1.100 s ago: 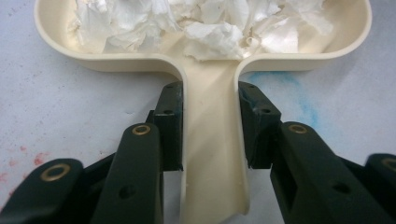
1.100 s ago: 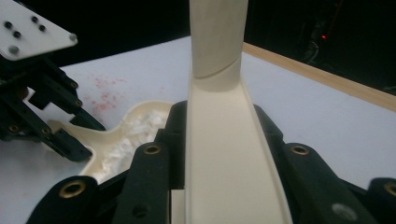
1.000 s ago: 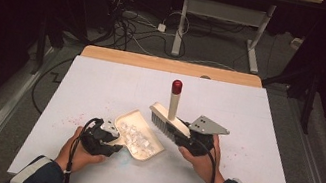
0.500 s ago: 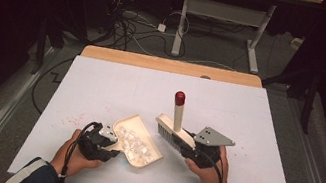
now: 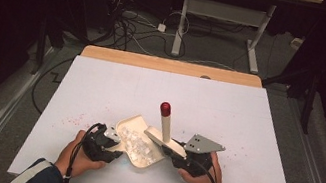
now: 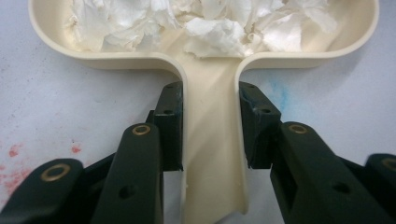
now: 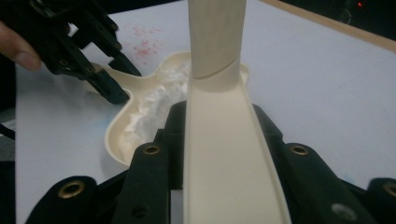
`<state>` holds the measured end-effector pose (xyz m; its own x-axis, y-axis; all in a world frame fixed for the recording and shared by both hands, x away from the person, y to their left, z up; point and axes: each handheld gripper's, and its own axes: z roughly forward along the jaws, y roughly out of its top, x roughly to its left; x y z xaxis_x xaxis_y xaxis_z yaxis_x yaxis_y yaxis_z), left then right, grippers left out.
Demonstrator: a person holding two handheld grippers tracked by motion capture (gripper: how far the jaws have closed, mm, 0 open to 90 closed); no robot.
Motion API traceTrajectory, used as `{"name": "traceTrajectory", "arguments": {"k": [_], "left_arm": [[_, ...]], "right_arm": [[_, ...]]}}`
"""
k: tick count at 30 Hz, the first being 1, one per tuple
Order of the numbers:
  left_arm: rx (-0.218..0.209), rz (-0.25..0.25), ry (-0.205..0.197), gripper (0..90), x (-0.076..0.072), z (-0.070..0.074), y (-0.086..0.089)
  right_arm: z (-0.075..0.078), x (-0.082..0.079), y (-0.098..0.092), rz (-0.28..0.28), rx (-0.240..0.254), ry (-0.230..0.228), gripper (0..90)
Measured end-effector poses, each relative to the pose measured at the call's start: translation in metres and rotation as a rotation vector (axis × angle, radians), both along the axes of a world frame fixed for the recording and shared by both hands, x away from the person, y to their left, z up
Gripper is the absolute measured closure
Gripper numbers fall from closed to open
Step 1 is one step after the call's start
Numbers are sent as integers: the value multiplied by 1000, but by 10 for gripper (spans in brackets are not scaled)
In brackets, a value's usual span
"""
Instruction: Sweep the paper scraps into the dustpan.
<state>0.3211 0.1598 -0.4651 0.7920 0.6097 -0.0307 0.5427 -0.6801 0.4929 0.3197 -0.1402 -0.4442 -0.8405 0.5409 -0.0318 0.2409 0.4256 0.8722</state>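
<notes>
**Dustpan and brush, both gripped near the table's front edge**

We see the left gripper (image 5: pixel 108 144) with its black jaws pinching the flat handle of a cream plastic dustpan (image 6: pixel 212 154), one pad on each side. The pan lies on the white table (image 5: pixel 255 133), near the person's edge and a little left of centre, and holds a heap of crumpled white paper scraps (image 5: pixel 137 144). The right gripper (image 5: pixel 180 156) clamps the cream plastic hand brush (image 7: pixel 219 140) with the red-tipped handle; the brush stands just right of the pan, over its right rim. Faint pink specks (image 5: pixel 76 118) mark the table to the left.
</notes>
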Motion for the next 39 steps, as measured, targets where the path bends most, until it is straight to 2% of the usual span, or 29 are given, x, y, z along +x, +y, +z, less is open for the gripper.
{"name": "traceTrajectory", "arguments": {"k": [2,4,10,20,24,32,39], "left_arm": [[-3,2,1,633,0,0,0],[-5,1,2,633,0,0,0],[-17,4,3,633,1,0,0],[-29,18,4,633,2,1,5],[-15,23,-7,633,2,1,5],[-36,29,-2,632,4,3,9],[-42,43,-7,633,8,3,12]], "right_arm": [[4,-2,0,25,34,-1,675],[7,-3,-2,28,56,2,675],[12,-3,-7,17,58,-12,675],[24,3,-25,-51,84,-44,675],[27,5,-31,-66,83,-51,675],[30,5,-40,-88,51,-77,674],[33,5,-53,-114,49,-74,674]]}}
